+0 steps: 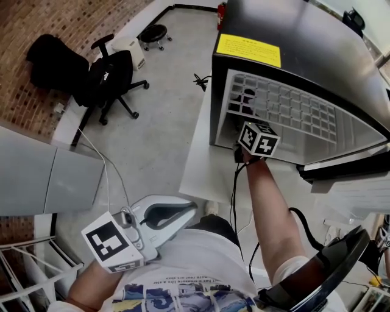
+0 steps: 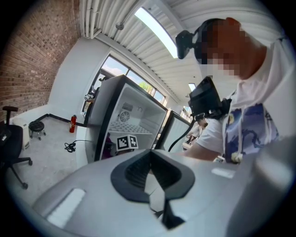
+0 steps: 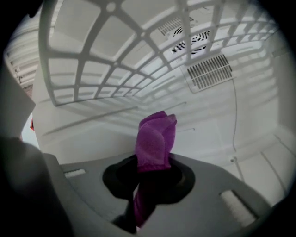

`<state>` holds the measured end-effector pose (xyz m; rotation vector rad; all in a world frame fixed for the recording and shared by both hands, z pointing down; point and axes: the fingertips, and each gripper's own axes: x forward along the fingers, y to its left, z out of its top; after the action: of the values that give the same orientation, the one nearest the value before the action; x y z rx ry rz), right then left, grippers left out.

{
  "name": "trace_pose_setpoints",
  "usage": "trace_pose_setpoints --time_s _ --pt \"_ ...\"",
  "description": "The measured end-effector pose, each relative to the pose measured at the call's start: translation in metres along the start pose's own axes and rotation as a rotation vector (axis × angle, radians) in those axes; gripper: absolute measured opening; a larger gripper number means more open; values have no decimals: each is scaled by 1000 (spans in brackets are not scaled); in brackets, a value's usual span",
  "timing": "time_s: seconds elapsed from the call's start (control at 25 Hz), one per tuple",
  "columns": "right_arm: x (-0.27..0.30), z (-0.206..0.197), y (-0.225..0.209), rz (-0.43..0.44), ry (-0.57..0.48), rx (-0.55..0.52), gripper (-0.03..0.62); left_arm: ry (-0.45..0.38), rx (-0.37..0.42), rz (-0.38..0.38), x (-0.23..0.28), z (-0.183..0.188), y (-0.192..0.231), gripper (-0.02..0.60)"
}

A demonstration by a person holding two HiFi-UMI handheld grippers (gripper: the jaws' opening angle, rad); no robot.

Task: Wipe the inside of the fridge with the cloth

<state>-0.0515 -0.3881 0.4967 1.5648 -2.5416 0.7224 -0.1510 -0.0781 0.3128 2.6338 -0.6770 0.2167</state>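
Most of what we see is room: a bare grey floor [image 1: 164, 122] runs up to a brick wall [image 1: 55, 24]. A black office chair [image 1: 109, 79] stands near that wall, a round stool [image 1: 153, 33] beyond it, and a red fire extinguisher [image 1: 220, 15] at the far end. A loose cable [image 1: 200, 80] lies on the floor just off the left edge of the white desk [image 1: 204, 158].

On that desk stands the black fridge [image 1: 317, 55], its door open and a yellow label [image 1: 250, 50] on its top. Inside, a white wire shelf [image 1: 292, 113] spans the upper part, and a round fan vent [image 3: 194, 34] sits above a slotted grille [image 3: 210, 71] on the white back wall.

Our right gripper [image 3: 155, 162] reaches in below the shelf, its jaws clamped on the purple cloth [image 3: 155, 139], which sticks up past the tips towards the back wall; we cannot tell whether it touches. Our left gripper [image 1: 186, 212] hangs near our body, well apart from the fridge, with its jaws closed together on nothing.
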Motion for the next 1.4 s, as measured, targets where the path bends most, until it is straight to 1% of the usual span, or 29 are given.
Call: trace_pose_setpoints --time_s 0.16,0.32,0.4,0.6,0.72,0.8,0.88,0.96,1.08,1.2,1.4 --pt "-29 13 -19 -49 -41 6 52 5 16 -51 6 0 -12 8" --pt "-66 31 -54 -138 -75 -18 52 13 11 -119 21 -1 -19 8" --pt "-87 36 -77 -207 -82 -52 52 17 17 -160 33 -1 -25 8" --pt "-141 47 -142 -434 -77 -187 52 9 38 -239 56 5 -38 8" --pt "-160 46 -173 -556 -36 -239 52 15 47 -259 65 7 -39 8" --pt "-165 38 -189 -635 10 -276 52 20 53 -261 70 8 -39 8" --pt "-164 27 -199 -695 60 -312 52 26 62 -257 73 9 -37 8" --pt "-158 13 -204 -710 105 -311 52 32 68 -247 73 10 -34 8" --pt "-144 -11 -206 -679 153 -287 52 41 59 -216 68 10 -27 8" --pt "-130 -20 -197 -637 159 -274 52 43 46 -189 63 9 -18 8" --pt "-110 -24 -175 -572 159 -268 52 43 39 -173 59 10 -13 8"
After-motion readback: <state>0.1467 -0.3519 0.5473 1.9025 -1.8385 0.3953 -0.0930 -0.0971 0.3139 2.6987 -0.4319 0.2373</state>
